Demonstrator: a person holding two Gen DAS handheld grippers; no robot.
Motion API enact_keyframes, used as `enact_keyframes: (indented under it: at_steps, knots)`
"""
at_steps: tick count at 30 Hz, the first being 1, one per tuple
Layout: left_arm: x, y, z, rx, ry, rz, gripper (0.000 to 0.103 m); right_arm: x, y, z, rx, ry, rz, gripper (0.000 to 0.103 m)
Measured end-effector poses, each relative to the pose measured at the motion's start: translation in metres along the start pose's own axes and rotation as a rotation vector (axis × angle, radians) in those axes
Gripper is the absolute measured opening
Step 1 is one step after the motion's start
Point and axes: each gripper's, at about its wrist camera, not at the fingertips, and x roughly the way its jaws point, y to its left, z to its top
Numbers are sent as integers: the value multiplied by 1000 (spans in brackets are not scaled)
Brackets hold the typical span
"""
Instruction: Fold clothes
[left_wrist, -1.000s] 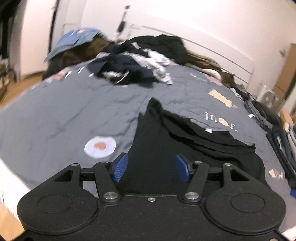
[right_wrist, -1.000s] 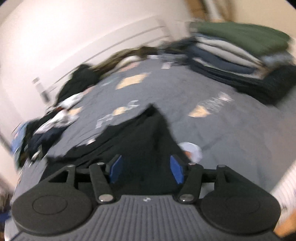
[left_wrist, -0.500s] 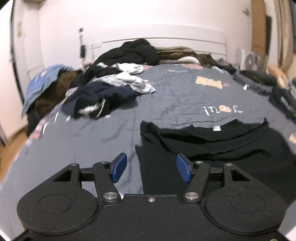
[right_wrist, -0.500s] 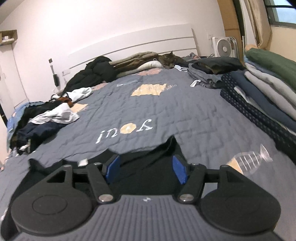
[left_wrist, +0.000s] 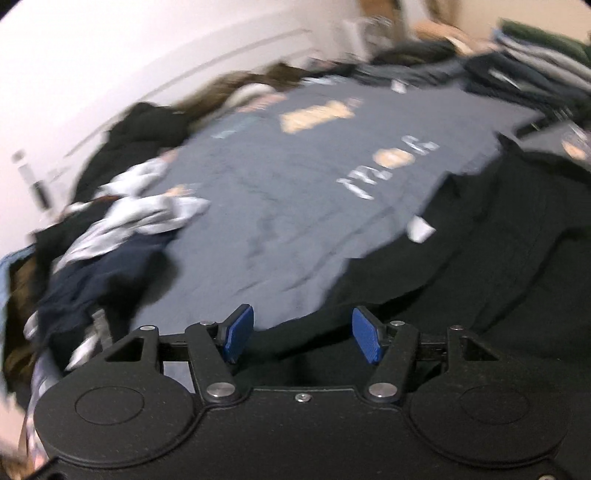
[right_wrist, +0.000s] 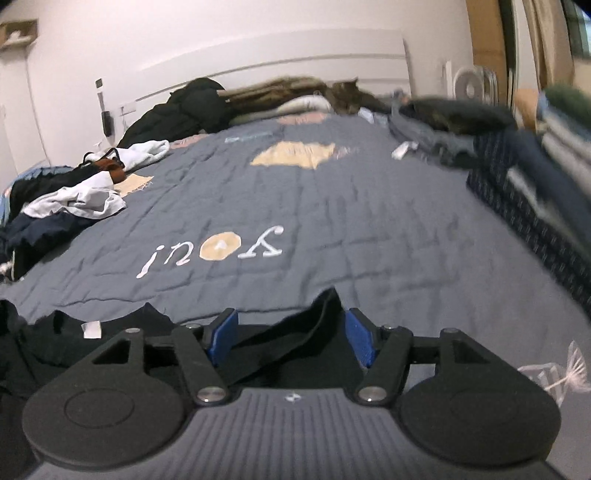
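The black shirt (right_wrist: 288, 343) lies flat at the bed's near edge, its collar edge running from 9 to 3 o'clock just ahead of both grippers. The right hand-held gripper (right_wrist: 291, 338) has just been opening; its jaws stand apart with a raised shirt fold between them, pads not pressing. The left hand-held gripper (left_wrist: 301, 334) stands half open over the shirt's edge (left_wrist: 480, 277), gripping nothing. Open quilt (right_wrist: 332, 206) stretches toward 12 o'clock, bounded by loose clothes (right_wrist: 74, 195) at 10 and a folded stack (right_wrist: 535, 184) at 2. The quilt's upside-down writing reads "you!".
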Motion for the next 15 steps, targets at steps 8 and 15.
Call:
enact_keyframes:
  at_steps: [8,15]
  knots:
    - [47,-41,9,263,71,-105,33,-4,-4,3,48,-10,39,66]
    - [71,-20,32,157,96,-100,13,0,-2,3,65,1,58,69]
